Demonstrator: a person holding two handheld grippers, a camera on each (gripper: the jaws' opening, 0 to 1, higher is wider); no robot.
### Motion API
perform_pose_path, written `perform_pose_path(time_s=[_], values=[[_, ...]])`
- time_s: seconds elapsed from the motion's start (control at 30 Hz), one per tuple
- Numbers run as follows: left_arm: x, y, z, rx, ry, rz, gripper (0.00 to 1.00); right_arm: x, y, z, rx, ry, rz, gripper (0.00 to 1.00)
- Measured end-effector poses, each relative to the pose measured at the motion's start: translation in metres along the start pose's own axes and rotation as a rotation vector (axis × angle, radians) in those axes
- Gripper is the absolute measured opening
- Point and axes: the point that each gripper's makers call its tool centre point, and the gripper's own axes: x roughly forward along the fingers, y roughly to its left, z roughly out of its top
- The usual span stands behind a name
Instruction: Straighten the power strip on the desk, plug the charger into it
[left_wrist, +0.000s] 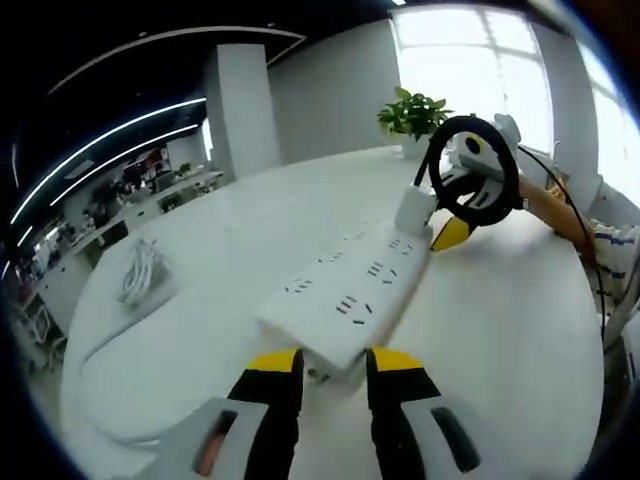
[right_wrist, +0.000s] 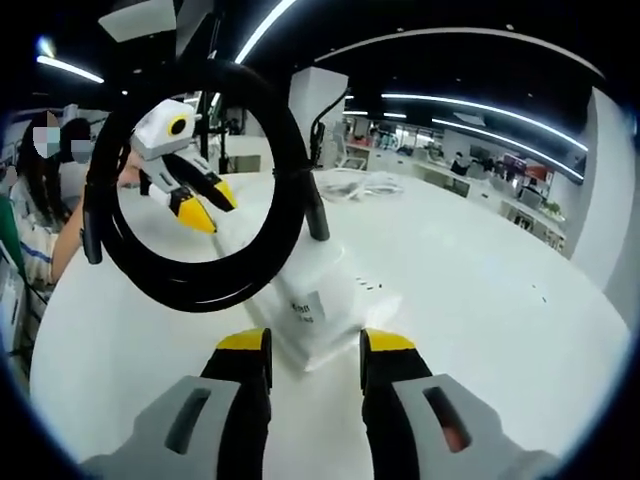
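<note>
On the white desk (left_wrist: 520, 330), well in from its edges, the power strip (left_wrist: 350, 295) lies lengthwise between the two grippers, with the charger (right_wrist: 318, 300) standing on its far end as the left gripper view shows it. The left gripper (left_wrist: 333, 362) has its jaws parted around the strip's near end, seemingly steadying it, though contact cannot be confirmed. The right gripper (right_wrist: 314, 345) brackets the charger with jaws apart, just beside its sides. The step in hand looks like seating the charger; next would be a firm, straight press down. The charger's black cable (right_wrist: 200, 180) loops up between the grippers and could snag. A coiled white cable (left_wrist: 140, 272) lies toward the desk's far edge, and a potted plant (left_wrist: 412, 112) stands beyond, both well clear.
</note>
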Motion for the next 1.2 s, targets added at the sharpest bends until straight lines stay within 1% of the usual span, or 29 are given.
perform_pose_path(time_s=[0.2,0.37,0.5,0.77,0.93,1.2], values=[[0.001,-0.001,-0.001,-0.014,-0.006,0.0,0.27,0.002,0.0,-0.004,0.017,0.009,0.0,0.33],[0.001,-0.001,-0.001,-0.034,-0.014,-0.008,0.27,0.003,0.0,-0.005,0.014,0.018,-0.004,0.33],[0.003,0.002,0.001,-0.058,-0.027,-0.012,0.27,0.003,0.0,-0.005,-0.002,0.021,-0.001,0.32],[0.008,0.005,0.006,-0.092,-0.052,-0.011,0.28,0.001,-0.003,-0.006,-0.006,0.03,-0.014,0.32],[0.015,0.006,0.01,-0.073,-0.054,0.019,0.29,-0.001,-0.006,-0.007,-0.012,0.041,-0.025,0.31],[0.018,0.01,0.015,-0.077,-0.067,0.03,0.29,-0.002,-0.01,-0.008,-0.011,0.046,-0.042,0.31]])
